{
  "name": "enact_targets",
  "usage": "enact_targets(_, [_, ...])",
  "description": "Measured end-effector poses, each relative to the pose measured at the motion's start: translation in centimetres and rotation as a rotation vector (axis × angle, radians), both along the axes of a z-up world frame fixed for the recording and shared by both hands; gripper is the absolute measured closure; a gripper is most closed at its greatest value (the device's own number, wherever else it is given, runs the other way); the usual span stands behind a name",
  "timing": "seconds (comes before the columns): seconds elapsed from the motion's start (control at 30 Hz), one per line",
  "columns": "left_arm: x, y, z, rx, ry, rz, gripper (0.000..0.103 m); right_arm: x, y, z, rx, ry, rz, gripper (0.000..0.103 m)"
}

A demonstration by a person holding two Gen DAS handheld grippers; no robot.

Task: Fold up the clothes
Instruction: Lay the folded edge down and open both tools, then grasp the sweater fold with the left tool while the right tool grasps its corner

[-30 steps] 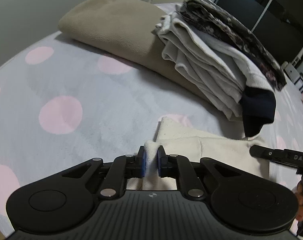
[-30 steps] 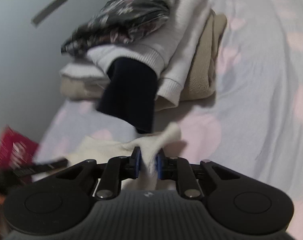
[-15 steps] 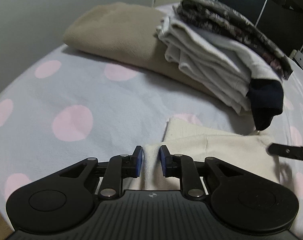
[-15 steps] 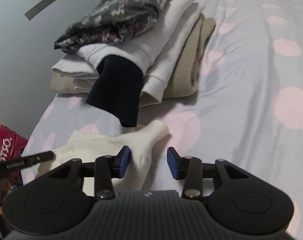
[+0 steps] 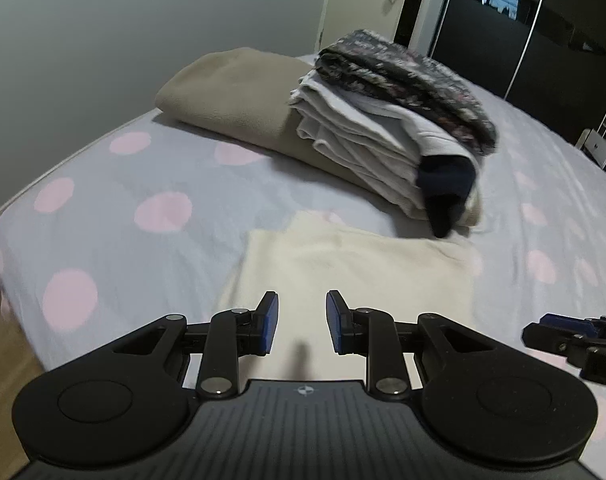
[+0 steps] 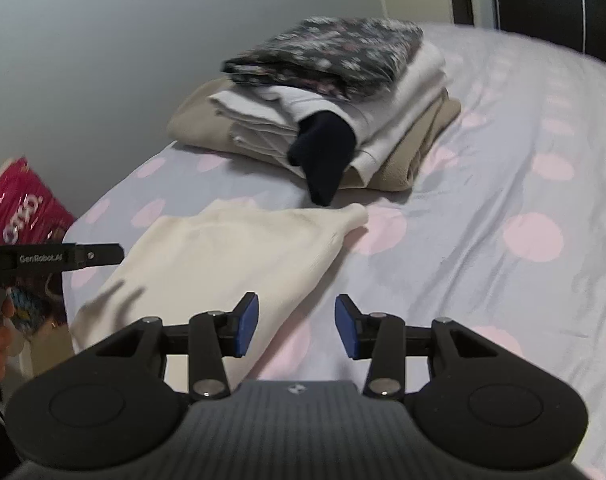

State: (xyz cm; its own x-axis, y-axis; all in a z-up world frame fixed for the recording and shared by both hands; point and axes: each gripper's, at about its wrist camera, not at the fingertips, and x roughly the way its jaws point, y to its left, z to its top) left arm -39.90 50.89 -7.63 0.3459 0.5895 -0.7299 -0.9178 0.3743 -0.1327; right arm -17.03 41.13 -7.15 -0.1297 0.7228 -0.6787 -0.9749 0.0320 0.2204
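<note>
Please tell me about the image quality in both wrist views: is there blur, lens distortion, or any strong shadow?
Left wrist view: fisheye bends the bed edge; the cream garment is slightly soft, and a dark shadow lies under the left gripper, whose jaws are opening. Right wrist view: the clothes stack is motion-blurred; the right gripper stays sharp; lighting is dim.

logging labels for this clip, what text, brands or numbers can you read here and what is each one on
"GenRobot.AI": white letters on the side of the left gripper, as seen in the right wrist view.
"DA": start of a word on the right gripper, cut off at the edge of the left wrist view.
Pink bag: large white letters, tilted and partly hidden, not readable.
Nothing else carries text.
</note>
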Motion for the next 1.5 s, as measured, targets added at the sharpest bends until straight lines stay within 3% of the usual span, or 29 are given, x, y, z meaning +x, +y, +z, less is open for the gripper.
enact_targets(0.17, [0.2,-4.0,0.6,0.039,0.047,0.016,0.079,-1.1,-4.2,0.3,0.017,-0.014,0.013,0.057])
enact_targets(0.27, [-1.1,-4.5,-0.2,-0.020,0.036,0.094,0.077,-1.5,-6.0,-0.5,0.005,0.035,0.015,0.057])
enact_targets(0.33, [-2.0,-4.5,-0.7,-0.062,0.025,0.151,0.067,-2.1,-7.0,-1.3,-0.011,0.078,0.018,0.057])
enact_targets(0.43, [-3.6,-4.1,-1.5,-0.108,0.021,0.231,0.064,-3.1,-7.9,-2.8,-0.034,0.140,0.014,0.057])
enact_targets(0.73, [-8.1,-2.8,-5.4,-0.285,-0.083,0.432,0.063,-5.2,-7.3,-6.0,-0.099,0.310,-0.009,0.057])
enact_targets(1.03, [-9.1,-1.7,-7.6,-0.364,-0.182,0.479,0.063,-5.9,-5.5,-8.2,-0.142,0.393,-0.013,0.059])
enact_targets(1.1, [-9.2,-1.6,-7.7,-0.361,-0.195,0.475,0.064,-6.1,-5.0,-8.7,-0.158,0.421,-0.009,0.069])
enact_targets(1.13, [-9.3,-1.6,-7.8,-0.360,-0.202,0.472,0.065,-6.2,-4.7,-9.0,-0.166,0.432,-0.007,0.080])
enact_targets(1.27, [-9.5,-1.5,-7.6,-0.340,-0.240,0.454,0.089,-6.7,-4.6,-8.8,-0.158,0.430,-0.005,0.086])
enact_targets(1.5, [-9.4,-1.9,-4.8,-0.185,-0.196,0.446,0.093,-8.6,-4.1,-6.8,-0.132,0.432,0.051,0.086])
